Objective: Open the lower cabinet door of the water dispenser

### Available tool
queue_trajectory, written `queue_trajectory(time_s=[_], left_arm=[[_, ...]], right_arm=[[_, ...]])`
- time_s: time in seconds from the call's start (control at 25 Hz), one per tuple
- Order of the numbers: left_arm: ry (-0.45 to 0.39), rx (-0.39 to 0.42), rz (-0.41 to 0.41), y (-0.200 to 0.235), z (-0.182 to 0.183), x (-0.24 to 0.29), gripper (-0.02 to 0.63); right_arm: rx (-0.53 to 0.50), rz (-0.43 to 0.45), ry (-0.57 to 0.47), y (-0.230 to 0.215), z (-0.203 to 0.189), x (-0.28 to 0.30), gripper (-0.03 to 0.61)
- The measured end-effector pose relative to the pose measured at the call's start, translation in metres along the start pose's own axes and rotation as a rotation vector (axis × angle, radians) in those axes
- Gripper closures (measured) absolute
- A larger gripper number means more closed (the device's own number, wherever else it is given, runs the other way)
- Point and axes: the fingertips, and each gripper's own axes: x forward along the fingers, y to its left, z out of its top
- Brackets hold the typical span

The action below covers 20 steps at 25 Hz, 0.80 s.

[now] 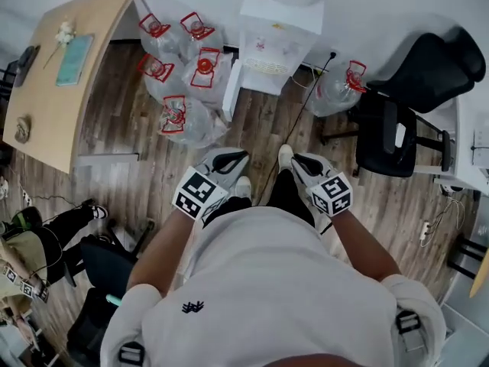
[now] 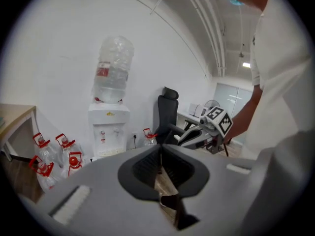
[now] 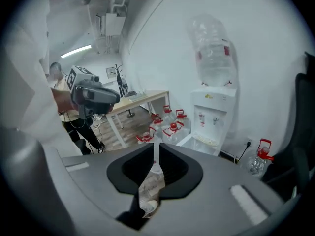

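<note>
The white water dispenser stands against the far wall with an upturned clear bottle on top; it also shows in the right gripper view. A white panel juts out from its lower left side and looks like the lower door swung open. Both grippers are held in front of the person's body, well short of the dispenser. My left gripper has its jaws together with nothing between them. My right gripper is likewise shut and empty.
Several clear water jugs with red handles crowd the floor left of the dispenser, and one more stands to its right. A wooden desk is at the left, black office chairs at the right. A black cable crosses the floor.
</note>
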Motion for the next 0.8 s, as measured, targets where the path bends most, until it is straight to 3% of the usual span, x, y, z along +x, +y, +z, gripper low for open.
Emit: queue_trajectory(time_s=[0.16, 0.4, 0.56, 0.8], left_arm=[[-0.013, -0.016, -0.036, -0.016, 0.004, -0.011, 0.557], [-0.023, -0.002, -0.066, -0.029, 0.013, -0.017, 0.557], [-0.031, 0.01, -0.085, -0.041, 0.019, -0.019, 0.557], [-0.052, 0.019, -0.052, -0.049, 0.027, -0.024, 0.557]], right_arm=[[-0.034, -0.047, -0.042, 0.016, 0.016, -0.039, 0.548], [0.009, -0.135, -0.099, 0.022, 0.028, -0.081, 0.558], [0.028, -0.124, -0.118, 0.039, 0.03, -0.093, 0.563], [-0.016, -0.077, -0.13, 0.051, 0.032, -0.1, 0.563]])
